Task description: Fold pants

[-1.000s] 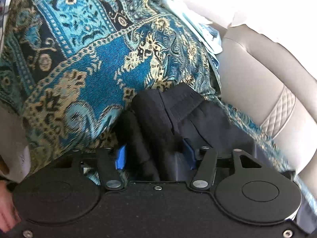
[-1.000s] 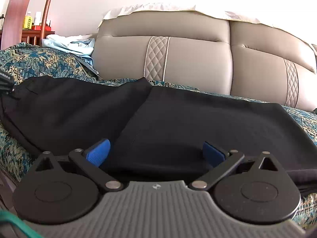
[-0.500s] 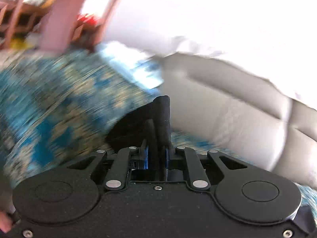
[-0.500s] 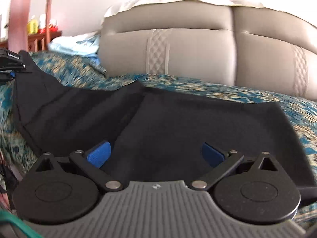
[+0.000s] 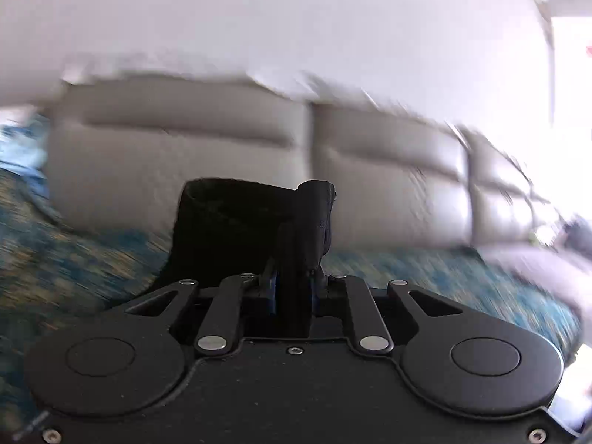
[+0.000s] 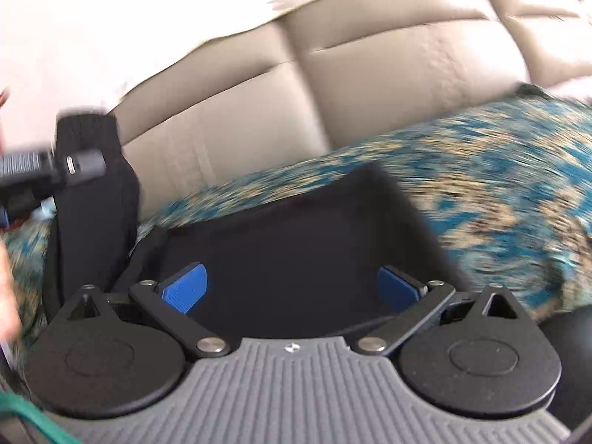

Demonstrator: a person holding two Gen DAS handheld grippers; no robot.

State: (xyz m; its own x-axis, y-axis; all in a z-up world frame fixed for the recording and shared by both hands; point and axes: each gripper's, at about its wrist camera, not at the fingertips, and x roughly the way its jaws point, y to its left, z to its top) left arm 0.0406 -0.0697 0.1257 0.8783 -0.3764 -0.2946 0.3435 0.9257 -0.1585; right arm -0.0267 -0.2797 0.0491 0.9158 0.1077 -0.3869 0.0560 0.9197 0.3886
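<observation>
- Left wrist view: the left tongs (image 5: 292, 292) are nearly closed, their blue pads (image 5: 273, 293) pressing a bunched fold of the black pants (image 5: 236, 229) from both sides.
- The gripped cloth stands up just ahead of the pads as a thick dark ridge, and a wider flap of the same pants hangs to its left.
- Relative to the pants, the beige sofa back (image 5: 177, 162) rises directly behind them, and the blue-and-gold patterned throw (image 5: 74, 259) spreads below and to either side; both are smeared by motion blur.
- Right wrist view: the right tongs (image 6: 292, 288) stand wide apart, with blue pads (image 6: 185, 288) on either side of the flat part of the pants (image 6: 296, 244); the cloth lies between them, and the pads are not pressing on it.
- This part of the pants lies on the patterned throw (image 6: 499, 185), which extends beyond and to the right of them.
- At the left end the pants are lifted into an upright strip, where the left tongs (image 6: 79, 164) clamp them.
- The sofa back (image 6: 370, 85) runs behind the pants.
- A green cord (image 6: 33, 421) crosses the lower left corner, well apart from the pants.
</observation>
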